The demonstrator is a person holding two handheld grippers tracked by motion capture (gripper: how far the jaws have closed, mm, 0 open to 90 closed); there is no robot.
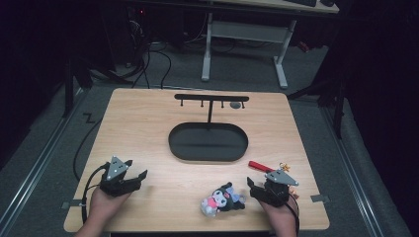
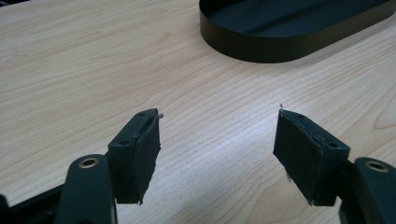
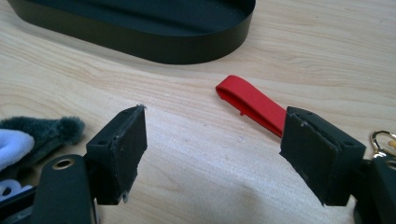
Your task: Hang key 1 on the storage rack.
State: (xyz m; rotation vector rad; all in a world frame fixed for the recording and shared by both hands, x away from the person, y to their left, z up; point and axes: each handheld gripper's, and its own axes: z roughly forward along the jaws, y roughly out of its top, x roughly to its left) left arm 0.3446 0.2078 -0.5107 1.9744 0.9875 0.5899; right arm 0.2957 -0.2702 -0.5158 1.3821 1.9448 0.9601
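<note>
A small black, white and pink plush toy lies near the table's front edge, just left of my right gripper. That gripper stands open over bare wood; the plush's dark fuzzy edge shows at its left. A red strap with a gold clasp lies beside the right gripper; the red strap runs behind its right jaw, and the gold clasp shows at the right edge. My left gripper rests at the front left, open, with nothing between its jaws.
A black oval tray sits mid-table, with a black T-shaped hook stand rising behind it. The tray's wall lies ahead of the left gripper, and the tray's wall also lies ahead of the right. A white-legged desk stands beyond the table.
</note>
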